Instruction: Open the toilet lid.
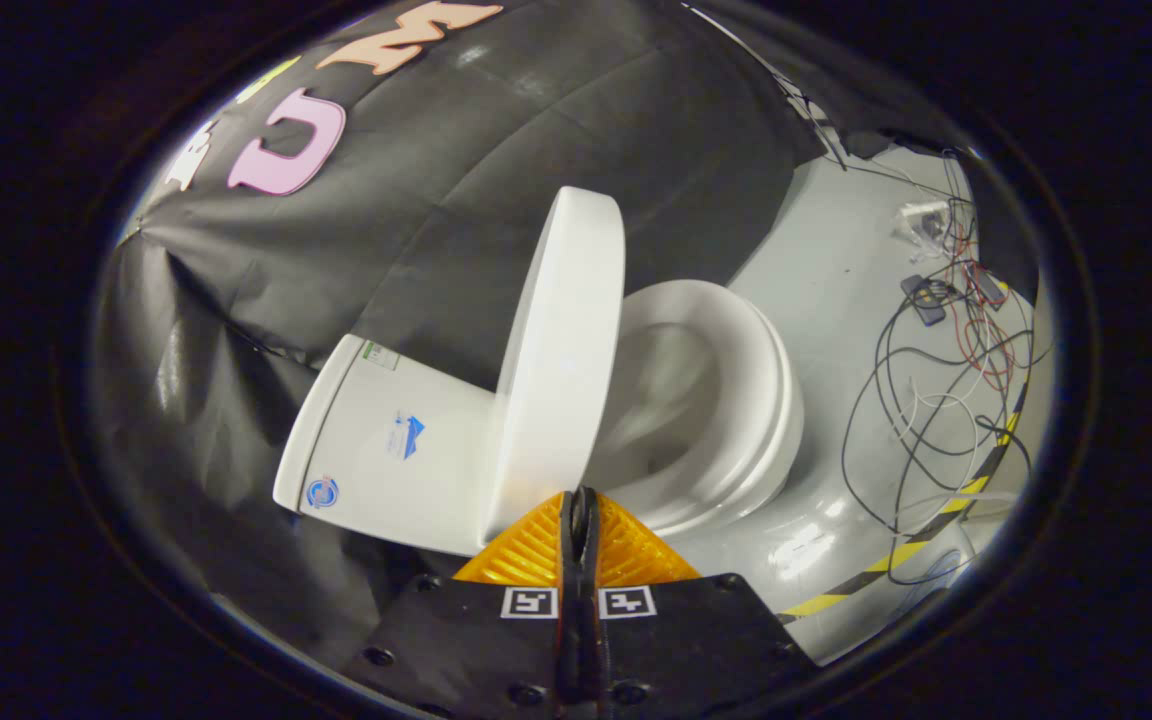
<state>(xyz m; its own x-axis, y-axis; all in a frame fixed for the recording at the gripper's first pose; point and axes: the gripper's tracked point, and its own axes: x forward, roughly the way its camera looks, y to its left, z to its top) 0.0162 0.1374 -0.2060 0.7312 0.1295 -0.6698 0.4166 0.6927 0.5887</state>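
The hand-held gripper (579, 510) has its fingers pressed together on nothing. Just beyond them, at 12 o'clock, the smooth glossy oval toilet lid (561, 350) stands raised against the rounded tank (391, 440), whose small blue stickers are unreadable. At 2 o'clock, tangled cables (936, 400) lie on the grey floor (826, 270).

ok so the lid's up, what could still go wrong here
1. The lid stands raised beside the tank; whether it rests against it I cannot tell, so it might drop back onto the seat.
2. The gripper has its fingers shut on nothing, just short of the lid's lower edge; a careless pull-back could knock it.
3. Loose cables on the floor could snag a foot.
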